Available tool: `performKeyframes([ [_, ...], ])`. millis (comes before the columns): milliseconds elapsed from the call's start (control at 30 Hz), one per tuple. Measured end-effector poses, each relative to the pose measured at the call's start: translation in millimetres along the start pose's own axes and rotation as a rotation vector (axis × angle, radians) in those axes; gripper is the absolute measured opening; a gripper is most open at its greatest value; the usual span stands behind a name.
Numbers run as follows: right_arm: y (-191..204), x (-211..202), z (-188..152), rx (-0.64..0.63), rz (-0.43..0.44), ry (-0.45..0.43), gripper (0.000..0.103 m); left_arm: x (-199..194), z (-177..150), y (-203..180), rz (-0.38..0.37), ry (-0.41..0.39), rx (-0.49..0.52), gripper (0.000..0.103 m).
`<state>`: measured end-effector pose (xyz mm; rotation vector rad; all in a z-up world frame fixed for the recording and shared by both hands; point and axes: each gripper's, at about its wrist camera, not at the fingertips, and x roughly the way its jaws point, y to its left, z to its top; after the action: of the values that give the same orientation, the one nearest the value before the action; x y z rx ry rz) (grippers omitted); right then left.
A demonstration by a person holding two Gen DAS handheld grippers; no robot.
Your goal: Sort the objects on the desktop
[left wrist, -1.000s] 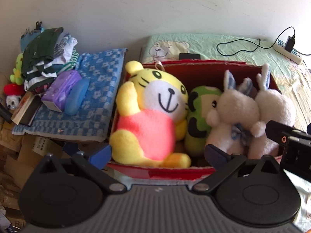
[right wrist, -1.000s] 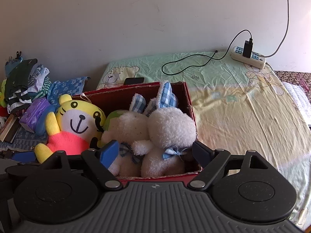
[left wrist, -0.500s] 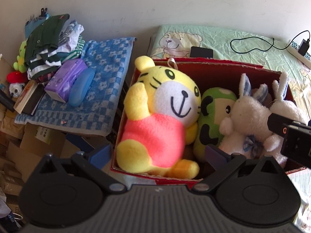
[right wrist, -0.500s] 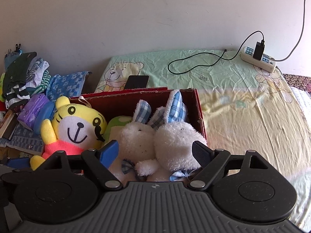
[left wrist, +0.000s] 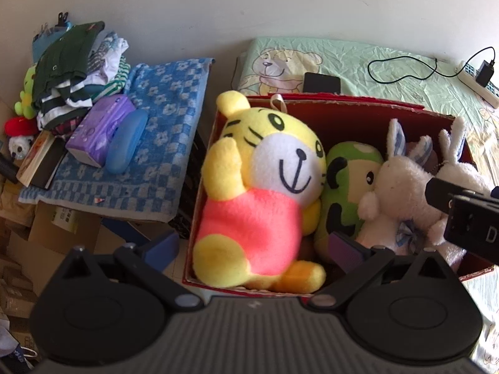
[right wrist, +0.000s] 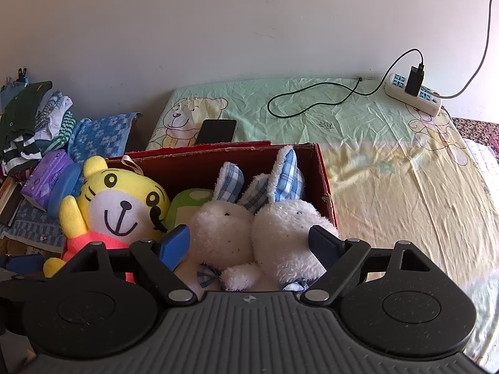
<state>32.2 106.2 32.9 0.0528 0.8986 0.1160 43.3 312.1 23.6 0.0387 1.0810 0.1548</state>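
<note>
**Both grippers open above the red toy box**

Left wrist view: we found the left gripper (left wrist: 254, 244) open, its fingers spread wide and holding nothing. It hung over the near edge of the red box (left wrist: 358, 109). The yellow tiger plush (left wrist: 262, 187) sat upright in the box's left end, between the fingers as seen from the camera. A green plush (left wrist: 346, 187) lay beside it, then a white rabbit (left wrist: 393, 196). Left of the box, a blue checked towel (left wrist: 168, 118) carried a purple tissue pack (left wrist: 99, 127) and a blue case (left wrist: 128, 140), with a clothes pile (left wrist: 71, 68) behind.

Right wrist view: we noted the right gripper (right wrist: 249, 241) likewise open and empty, over two white rabbits (right wrist: 224, 233) (right wrist: 290, 230) in the box's right end. A phone (right wrist: 216, 131) lay on the bear-print sheet (right wrist: 389, 171) behind the box; a power strip (right wrist: 411, 93) sat near the wall.
</note>
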Motion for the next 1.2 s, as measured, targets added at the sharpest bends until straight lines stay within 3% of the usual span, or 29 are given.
performKeyframes([
  [367, 0.4, 0.1, 0.5, 0.004, 0.004, -0.007, 0.085, 1.0, 1.1, 2.8, -0.068, -0.039, -0.021, 0.101],
  [600, 1.8, 1.5, -0.6, -0.001, 0.000, -0.009, 0.085, 6.3, -2.0, 2.5, 0.003, -0.050, -0.010, 0.101],
  [1200, 3.8, 1.3, -3.4, -0.020, -0.014, -0.017, 0.085, 12.7, -7.1, 1.2, -0.007, -0.031, -0.011, 0.101],
])
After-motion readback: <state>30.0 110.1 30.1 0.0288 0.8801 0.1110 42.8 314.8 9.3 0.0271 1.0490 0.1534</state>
